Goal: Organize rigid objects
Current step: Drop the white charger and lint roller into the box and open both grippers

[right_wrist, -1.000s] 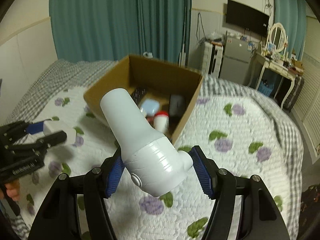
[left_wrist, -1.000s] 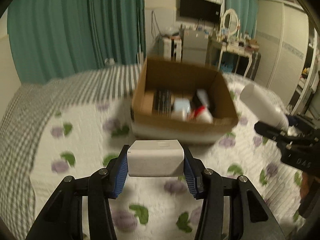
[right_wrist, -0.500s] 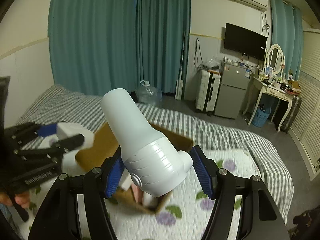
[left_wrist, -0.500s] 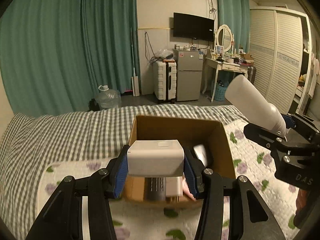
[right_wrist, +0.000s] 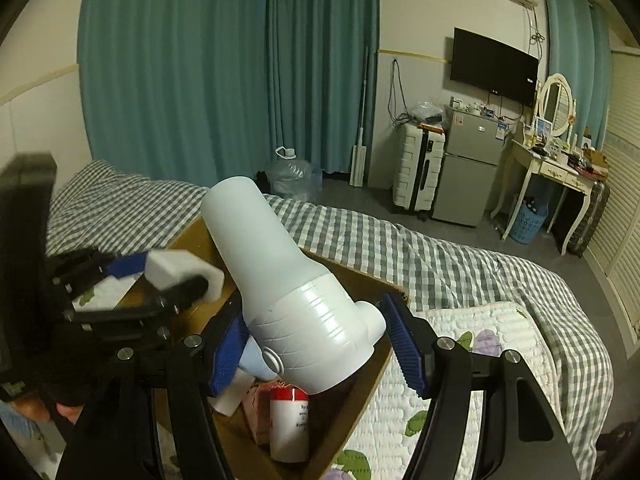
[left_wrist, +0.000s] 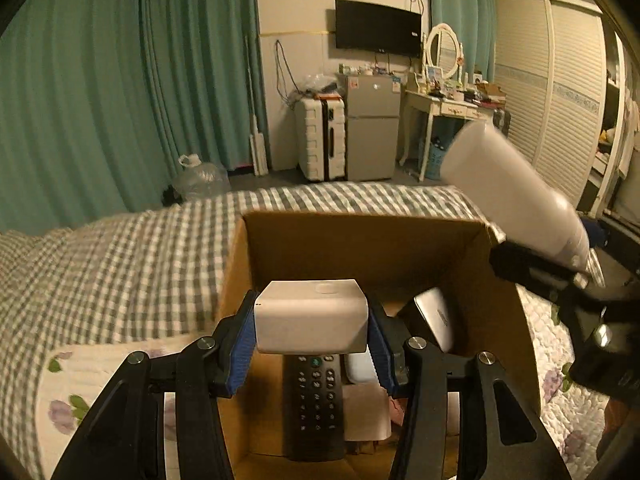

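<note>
On the left, the left gripper (left_wrist: 311, 330) hangs over the open cardboard box (left_wrist: 360, 236) on the bed (left_wrist: 120, 264); its fingers (left_wrist: 242, 348) are easing apart around a white rectangular block (left_wrist: 311, 322), and the blue pads still look to touch both ends of it, so it has not dropped; below it in the box lie a black remote control (left_wrist: 316, 396) and a silver flat device (left_wrist: 436, 320) leaning on the right wall.

To the right, the right gripper (right_wrist: 316, 344) has its fingers (right_wrist: 404, 350) part open and clamped on the body of a white hair dryer (right_wrist: 292, 288), nozzle tilted up and away, poised above the box's near corner; a red-capped white bottle (right_wrist: 289, 424) stands inside beneath it.

The step in hand appears to be the drop-off: the block is being let go into the box; next, that gripper probably needs to open fully and pull clear, then the dryer wants lowering into the free space on the right without knocking the bottle.
</note>
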`<state>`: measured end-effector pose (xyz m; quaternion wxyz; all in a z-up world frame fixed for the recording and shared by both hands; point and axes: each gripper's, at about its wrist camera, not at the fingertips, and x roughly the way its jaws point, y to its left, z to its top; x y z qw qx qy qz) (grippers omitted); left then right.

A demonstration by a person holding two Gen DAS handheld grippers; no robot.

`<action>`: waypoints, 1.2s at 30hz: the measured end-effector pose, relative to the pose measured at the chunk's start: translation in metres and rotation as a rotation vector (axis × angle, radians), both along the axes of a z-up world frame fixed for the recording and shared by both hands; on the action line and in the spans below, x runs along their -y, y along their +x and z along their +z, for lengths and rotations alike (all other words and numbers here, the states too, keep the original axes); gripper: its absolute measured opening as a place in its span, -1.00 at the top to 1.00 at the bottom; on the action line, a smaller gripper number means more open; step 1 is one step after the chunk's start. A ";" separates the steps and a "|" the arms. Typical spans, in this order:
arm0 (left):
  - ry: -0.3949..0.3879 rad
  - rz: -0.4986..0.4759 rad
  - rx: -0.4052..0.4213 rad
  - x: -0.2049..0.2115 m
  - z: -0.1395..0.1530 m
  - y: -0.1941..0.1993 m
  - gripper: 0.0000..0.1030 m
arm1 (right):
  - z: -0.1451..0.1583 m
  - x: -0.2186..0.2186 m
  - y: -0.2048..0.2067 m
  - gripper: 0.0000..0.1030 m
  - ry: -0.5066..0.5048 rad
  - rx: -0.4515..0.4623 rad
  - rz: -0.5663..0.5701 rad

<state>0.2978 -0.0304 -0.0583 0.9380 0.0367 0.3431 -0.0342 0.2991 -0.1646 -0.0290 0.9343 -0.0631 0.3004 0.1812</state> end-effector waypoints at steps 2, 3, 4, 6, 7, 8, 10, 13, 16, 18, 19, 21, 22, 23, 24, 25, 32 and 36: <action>-0.004 -0.015 0.011 0.002 -0.001 -0.004 -0.05 | 0.000 0.002 0.002 -0.26 -0.003 -0.002 -0.009; 0.003 -0.015 0.026 0.003 0.001 -0.007 -0.08 | 0.000 0.002 0.002 -0.26 -0.004 -0.001 -0.012; 0.015 -0.019 0.035 0.004 0.004 -0.009 -0.20 | 0.001 0.003 0.002 -0.26 -0.006 -0.001 -0.016; 0.041 -0.013 0.046 0.004 0.010 -0.014 -0.23 | 0.001 0.002 0.003 -0.26 -0.011 -0.002 -0.016; 0.047 -0.010 0.048 0.004 0.012 -0.014 -0.23 | 0.001 0.003 0.005 -0.26 -0.013 -0.003 -0.016; 0.056 0.000 0.049 0.001 0.014 -0.017 -0.24 | 0.001 0.003 0.006 -0.26 -0.015 -0.004 -0.016; 0.065 0.013 0.047 -0.002 0.015 -0.018 -0.24 | -0.001 0.002 0.009 -0.26 -0.018 -0.010 -0.016; 0.060 0.037 0.038 -0.008 0.015 -0.020 -0.26 | -0.009 -0.002 0.021 -0.26 -0.011 -0.041 -0.013; 0.065 0.057 0.027 -0.013 0.013 -0.019 -0.28 | -0.021 -0.009 0.035 -0.26 -0.032 -0.073 -0.006; 0.056 0.073 0.026 -0.016 0.011 -0.018 -0.29 | -0.031 -0.015 0.043 -0.26 -0.049 -0.092 0.001; 0.037 0.078 0.026 -0.018 0.010 -0.017 -0.30 | -0.035 -0.017 0.046 -0.26 -0.055 -0.101 0.001; 0.027 0.082 0.018 -0.020 0.008 -0.015 -0.31 | -0.045 -0.022 0.050 -0.27 -0.067 -0.115 -0.004; 0.030 0.083 0.016 -0.021 0.007 -0.014 -0.31 | -0.047 -0.024 0.050 -0.28 -0.069 -0.117 0.000; 0.033 0.081 0.014 -0.020 0.005 -0.013 -0.31 | -0.050 -0.025 0.050 -0.28 -0.075 -0.120 0.004; 0.036 0.080 0.010 -0.018 0.005 -0.013 -0.31 | -0.051 -0.026 0.050 -0.32 -0.085 -0.118 0.002; 0.038 0.081 0.010 -0.018 0.004 -0.014 -0.31 | -0.050 -0.026 0.050 -0.40 -0.090 -0.110 -0.006; 0.036 0.084 0.020 -0.016 0.016 -0.022 -0.31 | -0.032 -0.013 0.034 -0.66 -0.041 -0.075 -0.040; 0.048 0.079 0.039 -0.009 0.034 -0.033 -0.31 | -0.011 0.000 0.016 -0.66 -0.018 -0.047 -0.054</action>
